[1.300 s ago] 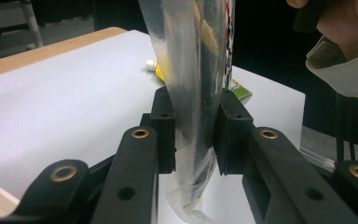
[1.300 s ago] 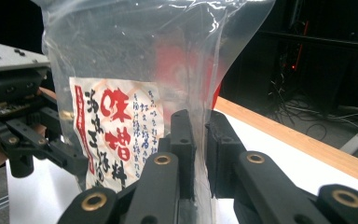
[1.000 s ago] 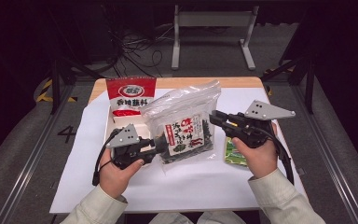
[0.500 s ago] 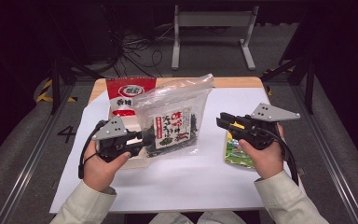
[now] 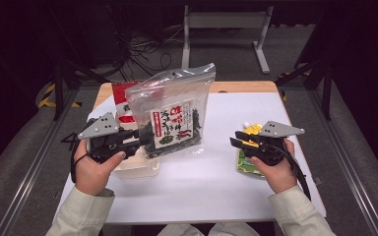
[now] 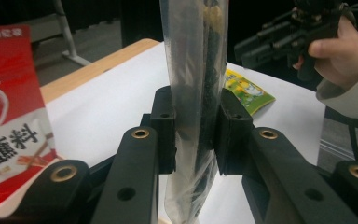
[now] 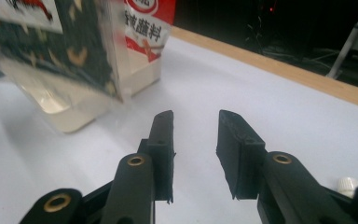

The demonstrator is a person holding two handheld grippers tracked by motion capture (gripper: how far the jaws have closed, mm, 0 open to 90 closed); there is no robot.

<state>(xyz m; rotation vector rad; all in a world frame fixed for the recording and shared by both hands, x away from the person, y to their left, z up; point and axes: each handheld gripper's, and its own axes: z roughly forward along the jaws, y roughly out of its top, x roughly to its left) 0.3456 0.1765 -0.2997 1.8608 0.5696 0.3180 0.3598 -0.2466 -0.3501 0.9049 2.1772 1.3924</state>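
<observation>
High view: left gripper pinches the bag by its edge, lifting it upright above the table so it hangs free. Right gripper (jaws just opening, nothing between them) hangs beside the green packet.

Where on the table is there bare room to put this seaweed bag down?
Best patch: the white table centre, between the bag in the left gripper and the right gripper. The near edge between the forearms is bare too. Crowded: left side, with red packet and white tub; green packet on the right.
</observation>
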